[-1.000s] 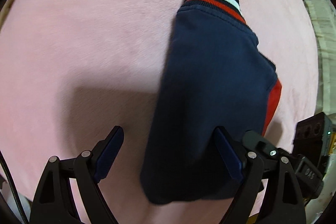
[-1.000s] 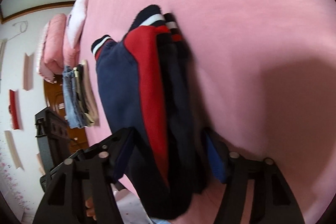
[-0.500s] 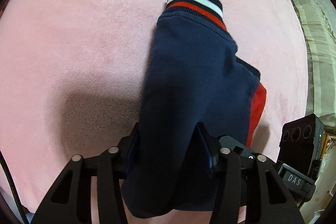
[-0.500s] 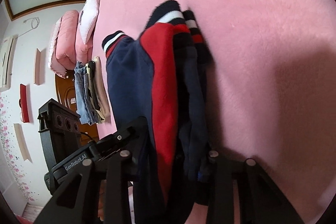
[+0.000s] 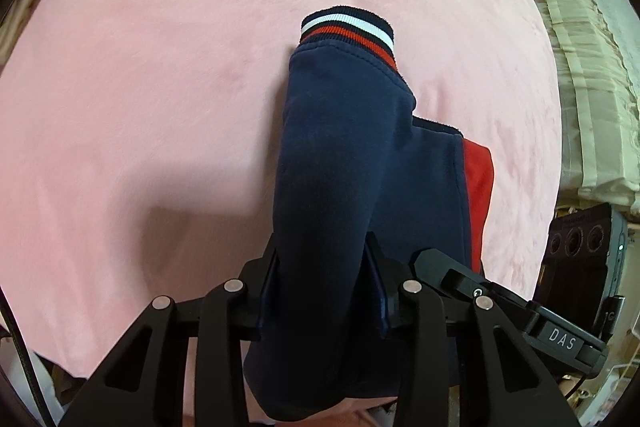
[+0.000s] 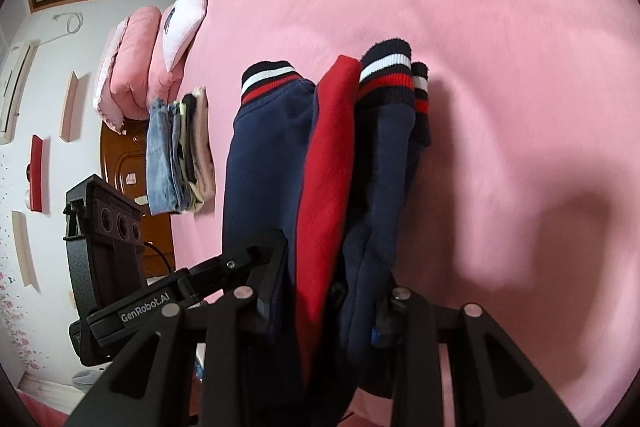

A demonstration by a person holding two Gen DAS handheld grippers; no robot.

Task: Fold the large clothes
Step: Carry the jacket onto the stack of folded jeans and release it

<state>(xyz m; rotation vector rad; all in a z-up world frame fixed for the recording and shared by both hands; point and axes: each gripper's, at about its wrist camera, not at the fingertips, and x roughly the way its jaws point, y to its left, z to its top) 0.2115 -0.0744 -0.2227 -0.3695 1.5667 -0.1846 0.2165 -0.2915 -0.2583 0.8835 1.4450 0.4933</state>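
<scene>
A folded navy and red jacket (image 5: 344, 163) with striped navy, white and red cuffs (image 5: 348, 29) is held over the pink bed cover (image 5: 160, 67). My left gripper (image 5: 322, 291) is shut on the jacket's near end. In the right wrist view the same jacket (image 6: 320, 167) shows as several stacked layers, red between navy ones, with striped cuffs (image 6: 386, 73) at the far end. My right gripper (image 6: 326, 301) is shut on this bundle. The jacket's near edge hangs below both grippers, and cloth hides the fingertips.
A stack of folded clothes (image 6: 180, 155) lies on the bed at the left, with pink and white pillows (image 6: 160, 55) beyond it. The other gripper's body (image 6: 104, 227) is at the lower left. Cream curtains (image 5: 588, 87) hang at the right edge.
Both grippers went from open around the jacket's near end to shut on it. The jacket has lifted and its far cuffs have drawn toward me.
</scene>
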